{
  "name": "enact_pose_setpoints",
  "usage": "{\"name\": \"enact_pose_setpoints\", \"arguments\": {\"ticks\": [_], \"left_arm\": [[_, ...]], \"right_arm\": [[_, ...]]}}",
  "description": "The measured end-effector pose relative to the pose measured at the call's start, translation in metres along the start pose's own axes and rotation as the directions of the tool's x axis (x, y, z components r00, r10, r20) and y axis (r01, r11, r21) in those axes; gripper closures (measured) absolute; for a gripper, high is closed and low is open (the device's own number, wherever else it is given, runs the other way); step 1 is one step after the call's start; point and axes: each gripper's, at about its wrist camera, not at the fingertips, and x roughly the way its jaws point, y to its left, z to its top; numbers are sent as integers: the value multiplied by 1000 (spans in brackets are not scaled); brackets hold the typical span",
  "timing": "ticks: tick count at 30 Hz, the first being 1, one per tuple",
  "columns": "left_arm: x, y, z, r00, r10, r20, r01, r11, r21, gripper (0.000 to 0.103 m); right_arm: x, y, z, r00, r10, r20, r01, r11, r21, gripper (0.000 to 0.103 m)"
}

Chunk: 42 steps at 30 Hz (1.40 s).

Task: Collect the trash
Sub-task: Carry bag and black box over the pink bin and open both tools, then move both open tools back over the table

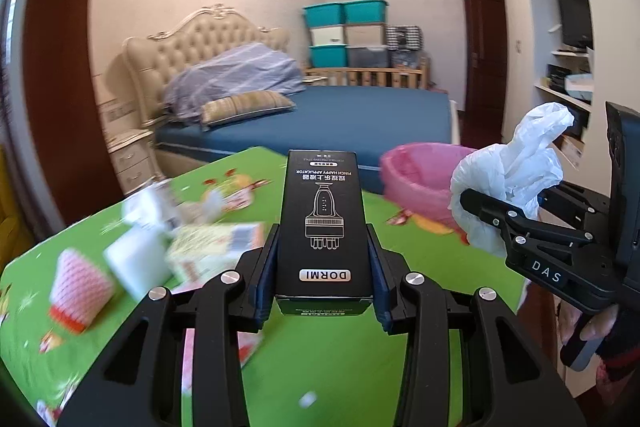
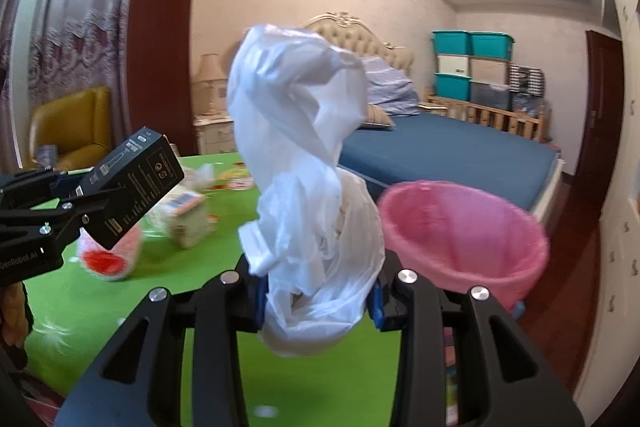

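Gripping black "DORMI" box (image 1: 324,227), left claw (image 1: 323,255); right claw (image 2: 318,291) pinching white plastic bag (image 2: 304,155).

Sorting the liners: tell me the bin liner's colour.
Pink. The bin liner shows best in the right wrist view.

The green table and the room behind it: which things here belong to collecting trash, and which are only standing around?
Belong to the job:
- black carton, clamped in the left gripper
- white plastic bag, clamped in the right gripper
- pink-lined bin
- blurred boxes and pink foam net on the green table

Just standing around:
- bed
- storage boxes
- yellow armchair
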Motion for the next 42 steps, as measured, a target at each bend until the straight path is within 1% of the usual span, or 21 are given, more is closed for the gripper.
{"name": "enact_pose_setpoints", "arguments": {"ticks": [3,6,9,13,15,18,21,24,26,27,28,29,30,31,32,33,35,36,38,39,42], "left_arm": [[20,-16,15,999,-41,-10,41,999,6,64],[44,-30,32,996,-90,-26,90,996,-16,64],[72,-44,51,986,-161,-46,159,986,-40,64],[107,-68,73,976,-207,-63,206,978,-27,64],[129,-80,85,969,-231,-87,230,973,-25,64],[154,-96,97,964,-243,-105,241,970,-33,64],[178,-107,109,961,-251,-117,246,968,-57,64],[195,-112,119,955,-270,-123,262,962,-73,64],[209,-118,123,952,-275,-134,266,960,-87,64],[213,-119,125,956,-260,-135,250,964,-87,63],[218,-118,126,963,-235,-133,223,970,-96,55],[220,-115,126,965,-228,-130,214,970,-114,42],[219,-112,126,965,-232,-123,216,967,-133,35],[216,-107,124,966,-234,-107,218,965,-144,25],[212,-104,123,971,-222,-94,208,968,-140,19],[204,-94,119,977,-197,-80,186,974,-129,18],[194,-87,115,981,-181,-72,173,979,-112,10],[186,-84,113,984,-165,-71,158,982,-103,9],[168,-74,106,991,-124,-59,119,990,-77,9],[155,-71,101,993,-108,-42,106,993,-60,9],[119,-62,87,999,-46,3,46,999,16,9]], "right_arm": [[2,-28,2,999,-40,-10,40,999,13,66],[5,-52,3,997,-81,-17,81,997,15,66],[11,-81,7,993,-115,-23,116,993,25,66],[26,-112,15,989,-141,-32,143,988,52,65],[36,-128,19,988,-149,-38,151,986,71,65],[55,-147,22,987,-149,-53,153,984,93,64],[67,-158,22,985,-156,-68,162,982,98,64],[80,-168,19,987,-140,-83,149,982,116,61],[89,-176,18,987,-130,-89,141,981,130,48],[93,-181,19,987,-136,-87,147,980,134,33],[93,-186,17,986,-145,-85,156,977,144,20],[93,-188,16,986,-146,-81,157,975,155,19],[91,-192,15,986,-145,-78,156,973,169,20],[88,-196,14,986,-147,-73,159,970,182,20],[82,-198,13,986,-153,-64,163,967,194,20],[76,-200,13,986,-155,-56,163,965,204,20],[65,-200,12,986,-158,-48,165,963,214,20],[59,-198,12,986,-162,-44,168,963,212,20],[43,-191,12,985,-167,-35,171,964,203,18],[37,-186,13,985,-167,-33,170,966,195,15],[23,-173,20,983,-182,-24,183,969,169,11]]}}
